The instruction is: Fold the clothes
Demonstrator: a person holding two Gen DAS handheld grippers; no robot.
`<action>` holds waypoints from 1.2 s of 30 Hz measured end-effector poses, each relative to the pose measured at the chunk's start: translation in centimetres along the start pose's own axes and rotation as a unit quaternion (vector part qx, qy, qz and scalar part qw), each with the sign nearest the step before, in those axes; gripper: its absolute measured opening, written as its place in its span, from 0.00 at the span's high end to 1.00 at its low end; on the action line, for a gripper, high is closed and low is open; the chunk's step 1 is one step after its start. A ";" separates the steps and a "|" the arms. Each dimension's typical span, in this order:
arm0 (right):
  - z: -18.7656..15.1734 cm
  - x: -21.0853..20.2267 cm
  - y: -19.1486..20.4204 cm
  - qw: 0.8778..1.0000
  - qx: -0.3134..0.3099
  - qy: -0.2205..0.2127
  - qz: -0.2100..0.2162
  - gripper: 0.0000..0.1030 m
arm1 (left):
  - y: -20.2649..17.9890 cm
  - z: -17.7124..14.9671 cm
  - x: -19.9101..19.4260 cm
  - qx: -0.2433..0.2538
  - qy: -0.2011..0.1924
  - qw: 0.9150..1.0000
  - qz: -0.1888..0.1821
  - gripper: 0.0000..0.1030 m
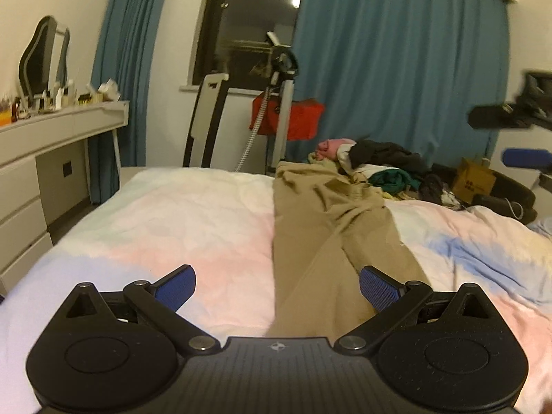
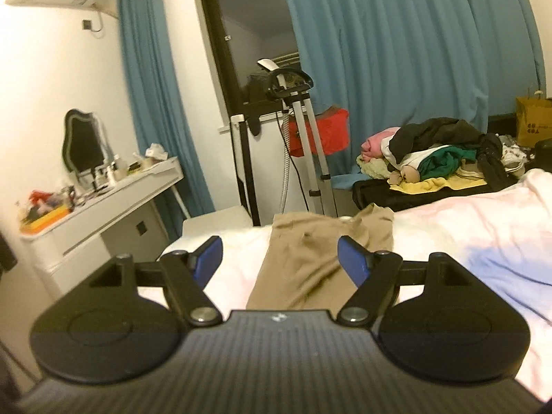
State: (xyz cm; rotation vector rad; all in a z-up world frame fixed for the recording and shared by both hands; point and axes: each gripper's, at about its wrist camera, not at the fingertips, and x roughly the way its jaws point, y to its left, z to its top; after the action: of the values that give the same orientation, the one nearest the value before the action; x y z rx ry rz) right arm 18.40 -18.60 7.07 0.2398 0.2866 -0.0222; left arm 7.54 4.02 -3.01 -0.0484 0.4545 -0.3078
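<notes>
Both jaws are standing wide and gripping nothing. The left gripper [image 1: 277, 288] is hovering low over the near end of the trousers [image 1: 327, 227], which are lying lengthwise on the bed [image 1: 172, 214], with a legs' seam running between its pads. The right gripper [image 2: 279, 258] is pointing at the far, waist end. To fold well, I think each gripper should be pinching one end through both layers, then bringing the ends together evenly. Both hands are pointing slightly downward, almost level. The clothes pile [image 1: 386, 165] is waiting behind.

Khaki trousers [image 1: 331, 227] matt woven cloth; duvet [image 1: 193, 214] soft, crinkled.
</notes>
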 end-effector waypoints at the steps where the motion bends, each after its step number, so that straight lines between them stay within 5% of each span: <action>1: -0.4 -1.5 0.0 1.000 -0.003 -0.002 -0.002 0.27 | -0.1 -0.1 -0.8 0.001 0.003 1.000 -0.001 0.01; 7: -3.7 -7.5 -2.5 0.999 0.043 0.008 0.013 0.27 | 4.2 -0.1 -3.7 -0.052 0.055 0.997 -0.022 0.01; 13: -6.6 -9.5 -6.6 0.990 0.132 0.043 0.007 0.26 | 9.7 -3.5 -1.8 -0.190 0.161 0.968 -0.016 0.07; 18: -8.2 -9.5 -8.7 0.979 0.194 0.059 0.000 0.25 | 10.3 -5.3 0.7 -0.208 0.236 0.949 0.004 0.15; 21: -8.6 -10.0 -9.5 0.975 0.213 0.057 -0.002 0.25 | 9.8 -5.5 1.1 -0.190 0.240 0.952 0.017 0.20; 23: -9.0 -10.2 -10.0 0.973 0.222 0.058 -0.002 0.25 | 9.2 -5.5 1.0 -0.170 0.240 0.955 0.031 0.34; 27: -9.5 -10.0 -10.5 0.968 0.239 0.070 -0.003 0.25 | 7.6 -5.6 0.0 -0.108 0.233 0.965 0.047 0.78; 30: -9.6 -9.9 -10.7 0.966 0.246 0.076 0.005 0.25 | 6.4 -5.6 -0.9 -0.061 0.225 0.971 0.045 0.96; 36: -9.7 -10.2 -11.1 0.964 0.252 0.080 0.013 0.25 | 4.5 -4.2 -3.4 0.033 0.188 0.980 0.058 0.97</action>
State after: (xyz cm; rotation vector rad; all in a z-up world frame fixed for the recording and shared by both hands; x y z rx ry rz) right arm 5.31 -27.16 -1.68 0.7550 0.4362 -0.0497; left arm 4.07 9.39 -5.88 0.1033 0.8181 -0.2155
